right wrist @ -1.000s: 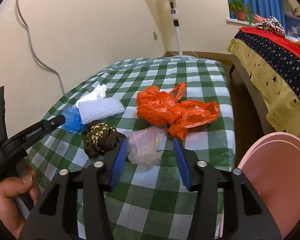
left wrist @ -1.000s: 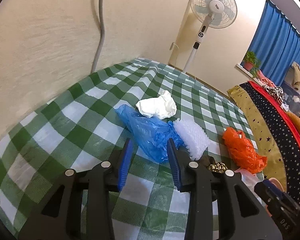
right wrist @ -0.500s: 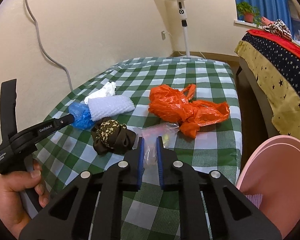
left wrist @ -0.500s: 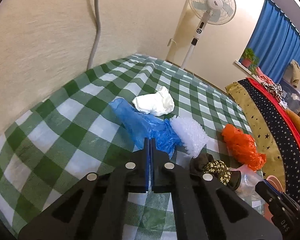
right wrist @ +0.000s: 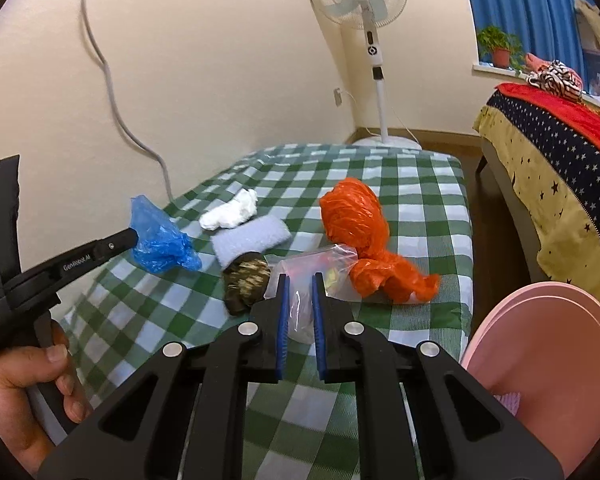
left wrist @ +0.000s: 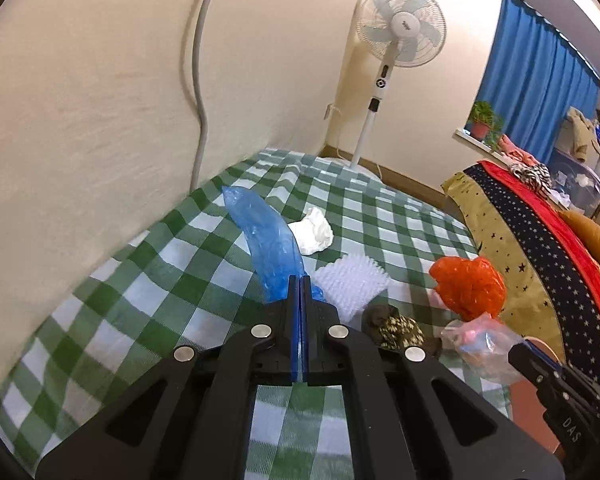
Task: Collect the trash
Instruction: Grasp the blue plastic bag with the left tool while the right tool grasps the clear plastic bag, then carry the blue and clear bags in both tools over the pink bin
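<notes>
Presently two pieces are gripped at once: left claw [left wrist: 300,284] clamped on the blue bag [left wrist: 268,240], right claw [right wrist: 299,280] pinching the clear bag [right wrist: 300,304], both raised off the checked counter [left wrist: 172,272]. Carriage to the pink bin [right wrist: 540,360], seen only by the right view, is judged next; orange bag [right wrist: 356,216] remains beyond.
</notes>
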Demonstrator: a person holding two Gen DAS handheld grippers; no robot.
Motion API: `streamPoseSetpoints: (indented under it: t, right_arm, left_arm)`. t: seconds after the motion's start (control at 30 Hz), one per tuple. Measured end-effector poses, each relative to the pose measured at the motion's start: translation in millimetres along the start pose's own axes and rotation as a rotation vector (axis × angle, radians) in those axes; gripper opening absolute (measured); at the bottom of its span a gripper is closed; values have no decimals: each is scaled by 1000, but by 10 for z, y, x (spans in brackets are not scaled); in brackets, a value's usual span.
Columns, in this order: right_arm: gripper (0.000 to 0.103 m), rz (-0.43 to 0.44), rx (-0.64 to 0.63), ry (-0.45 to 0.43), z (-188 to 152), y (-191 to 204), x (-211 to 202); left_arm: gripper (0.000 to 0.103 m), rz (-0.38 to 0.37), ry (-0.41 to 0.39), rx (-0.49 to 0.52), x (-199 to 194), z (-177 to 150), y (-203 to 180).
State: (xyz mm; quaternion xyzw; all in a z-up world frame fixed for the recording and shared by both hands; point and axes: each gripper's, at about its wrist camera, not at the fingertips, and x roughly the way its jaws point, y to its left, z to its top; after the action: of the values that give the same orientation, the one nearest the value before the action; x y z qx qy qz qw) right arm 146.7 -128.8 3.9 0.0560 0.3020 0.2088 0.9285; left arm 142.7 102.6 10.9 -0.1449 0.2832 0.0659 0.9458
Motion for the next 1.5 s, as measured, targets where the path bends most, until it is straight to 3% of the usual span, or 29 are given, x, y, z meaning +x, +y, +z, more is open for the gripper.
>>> streamPoseSetpoints:
  t: [0.23, 0.47, 0.97, 1.5]
  right_arm:
    - [11, 49, 8, -30, -34, 39, -353]
    - [11, 39, -19, -67, -70, 78, -634]
    - [11, -40, 4, -115, 15, 28, -1083]
    - [11, -185, 67, -151, 244, -537, -1675]
  left_arm:
    - [0, -29, -27, 55, -352, -30, -121]
    - [0, -64, -48, 106, -671, -95, -262]
    - [0, -144, -70, 148, -1021, -246, -478]
    - [0, -237, -82, 210, -1126, -322, -824]
